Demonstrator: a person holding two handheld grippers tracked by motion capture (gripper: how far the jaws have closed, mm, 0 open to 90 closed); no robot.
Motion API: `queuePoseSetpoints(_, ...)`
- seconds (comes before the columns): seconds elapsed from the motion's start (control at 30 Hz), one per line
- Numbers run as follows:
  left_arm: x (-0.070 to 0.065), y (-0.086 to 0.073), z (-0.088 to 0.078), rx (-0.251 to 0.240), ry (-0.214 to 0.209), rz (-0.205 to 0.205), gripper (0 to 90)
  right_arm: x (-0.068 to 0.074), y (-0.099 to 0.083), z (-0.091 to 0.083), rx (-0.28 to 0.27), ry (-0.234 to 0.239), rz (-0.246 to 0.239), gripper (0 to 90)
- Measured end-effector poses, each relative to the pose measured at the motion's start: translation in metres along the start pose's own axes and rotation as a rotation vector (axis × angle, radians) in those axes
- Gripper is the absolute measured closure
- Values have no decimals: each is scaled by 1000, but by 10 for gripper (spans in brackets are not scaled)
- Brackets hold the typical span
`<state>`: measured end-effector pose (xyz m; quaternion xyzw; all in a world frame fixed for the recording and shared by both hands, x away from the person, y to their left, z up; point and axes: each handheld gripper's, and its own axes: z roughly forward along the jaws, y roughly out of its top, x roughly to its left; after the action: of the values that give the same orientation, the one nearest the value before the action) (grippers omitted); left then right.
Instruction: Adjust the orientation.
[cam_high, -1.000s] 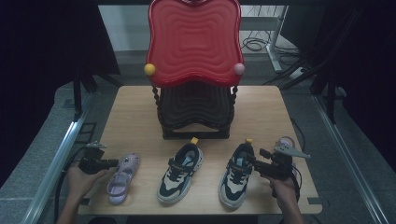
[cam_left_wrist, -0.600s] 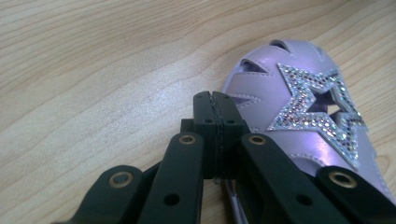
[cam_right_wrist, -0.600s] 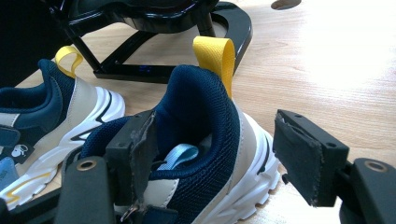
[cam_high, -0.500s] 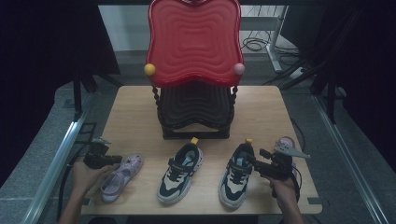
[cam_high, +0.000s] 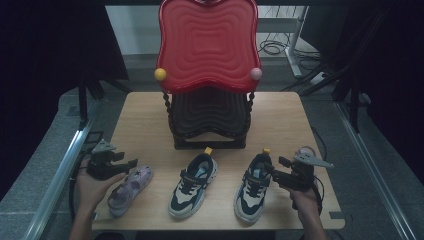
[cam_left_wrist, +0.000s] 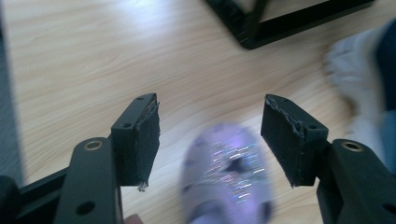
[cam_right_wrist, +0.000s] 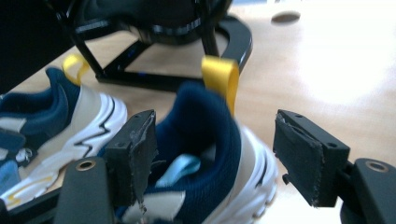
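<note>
Below, glittery lilac shoe (cam_left_wrist: 229, 175), rounded toe.

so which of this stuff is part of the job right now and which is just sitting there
In the job:
- purple shoe, under the open left hand-held gripper, whose jaws have just been opening
- right sneaker, heel between the open jaws of the right hand-held gripper

Lying about:
- middle sneaker
- red-topped rack
</note>
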<state>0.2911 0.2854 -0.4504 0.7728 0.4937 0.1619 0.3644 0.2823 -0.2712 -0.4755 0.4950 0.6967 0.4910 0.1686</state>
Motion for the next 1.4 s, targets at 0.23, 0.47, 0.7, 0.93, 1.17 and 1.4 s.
queuePoseSetpoints(0.23, -24, 7, 5, -38, -47, 42, 373, 8, 15, -5, -38, -10, -71, 308)
queuePoseSetpoints(0.47, -19, 1, -2, -75, -25, 37, 380, 10, 10, -14, -48, -21, -115, 330)
queuePoseSetpoints(0.7, -19, -9, -5, -75, -53, 17, 383, 6, 0, -36, -53, -55, -160, 407)
queuePoseSetpoints(0.93, -21, -19, -6, -69, -78, 13, 382, -8, -4, -53, -54, -78, -142, 521)
queuePoseSetpoints(1.17, -25, -19, -12, -71, -54, 33, 385, -23, -12, -62, 1, -117, -171, 660)
queuePoseSetpoints(1.4, -24, -20, -14, -80, -61, 25, 385, -39, -22, -66, 69, -174, -158, 796)
